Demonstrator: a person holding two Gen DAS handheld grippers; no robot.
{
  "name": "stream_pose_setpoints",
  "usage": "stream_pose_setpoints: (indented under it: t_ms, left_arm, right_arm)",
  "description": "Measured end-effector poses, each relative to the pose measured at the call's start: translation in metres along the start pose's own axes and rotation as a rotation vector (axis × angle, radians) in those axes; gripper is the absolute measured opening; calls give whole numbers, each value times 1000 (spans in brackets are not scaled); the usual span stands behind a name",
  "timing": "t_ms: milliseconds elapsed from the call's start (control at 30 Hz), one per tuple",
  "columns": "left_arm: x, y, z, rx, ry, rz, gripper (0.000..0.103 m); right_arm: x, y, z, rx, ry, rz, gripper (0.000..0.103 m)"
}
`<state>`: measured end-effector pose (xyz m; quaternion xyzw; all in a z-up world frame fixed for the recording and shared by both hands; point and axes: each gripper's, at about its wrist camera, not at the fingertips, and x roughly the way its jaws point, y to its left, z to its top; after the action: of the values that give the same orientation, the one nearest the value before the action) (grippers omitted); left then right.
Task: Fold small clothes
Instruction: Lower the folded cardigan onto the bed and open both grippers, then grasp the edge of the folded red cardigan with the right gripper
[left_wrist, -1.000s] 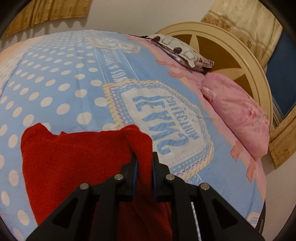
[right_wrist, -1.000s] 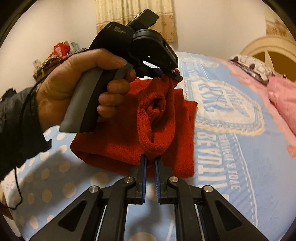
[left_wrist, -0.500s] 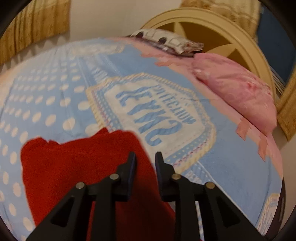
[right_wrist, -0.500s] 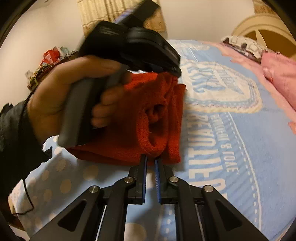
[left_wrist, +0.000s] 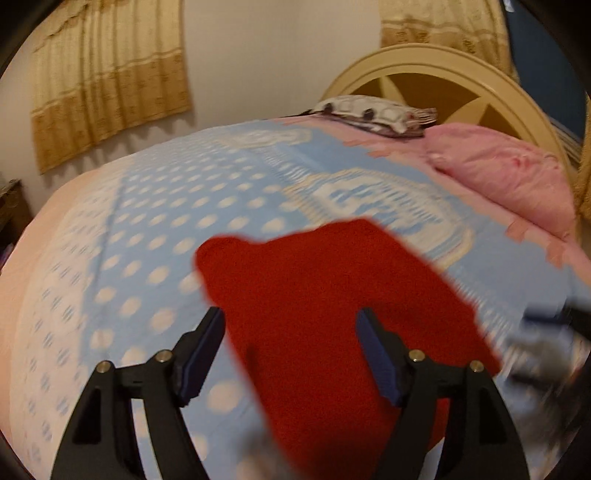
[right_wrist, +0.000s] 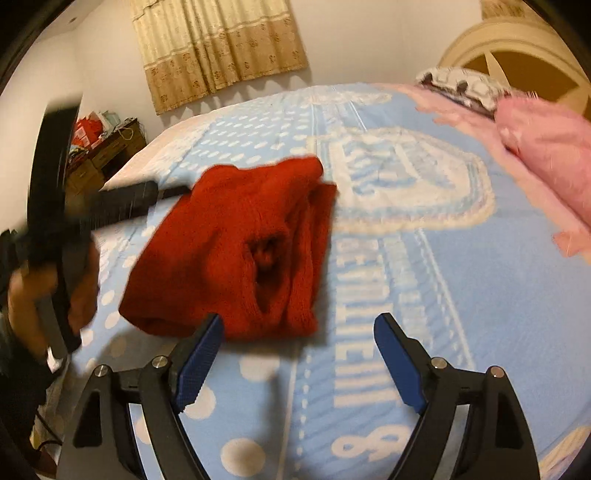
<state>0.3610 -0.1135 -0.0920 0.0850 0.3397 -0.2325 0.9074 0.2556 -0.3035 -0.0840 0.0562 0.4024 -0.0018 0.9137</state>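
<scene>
The bed (right_wrist: 480, 295), under a blue dotted cover, carries everything; a pink pillow (left_wrist: 509, 177) and a patterned one (left_wrist: 369, 114) lie at its head edge by the headboard (left_wrist: 443, 70). Out on the cover, well away from the pillows, lies the red knit (right_wrist: 236, 243), already doubled over on itself with a puckered hollow in the top layer.

The left hand-held gripper (left_wrist: 290, 325) has just been opening; its jaws stand apart with the knit below and between them, pads not pressing it. The right hand-held gripper (right_wrist: 297, 332) has also just been opening and stands wide at the knit's near edge, holding nothing.

The knit looks soft, light and thick, so it will likely sag and slump when lifted. A corner or the folded edge, pinched through all layers, seems the best hold.
</scene>
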Motion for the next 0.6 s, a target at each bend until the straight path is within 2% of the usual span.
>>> stream_pose_setpoints:
  t_ms: [67, 167, 233, 267, 333, 400, 500, 600]
  left_arm:
    - [0, 13, -15, -65, 9, -14, 77]
    - [6, 21, -30, -144, 38, -65, 84]
    - [9, 17, -35, -146, 47, -85, 84]
    - [9, 13, -37, -131, 48, -89, 84]
    - [9, 2, -41, -85, 34, -84, 86]
    - [10, -10, -48, -45, 35, -98, 88]
    - [8, -19, -56, -5, 38, -111, 94]
    - [10, -28, -60, 47, 54, -108, 98]
  right_arm:
    - [3, 3, 20, -6, -24, 21, 84]
    - [27, -2, 48, 42, 4, 66, 81]
    - [56, -7, 63, 60, 45, 48, 63]
    - [71, -11, 65, 80, 80, 53, 58]
    - [98, -17, 64, 117, 155, 71, 32]
    - [102, -23, 59, 126, 150, 62, 21]
    - [85, -23, 54, 79, 100, -25, 18]
    - [91, -30, 52, 72, 110, -44, 18]
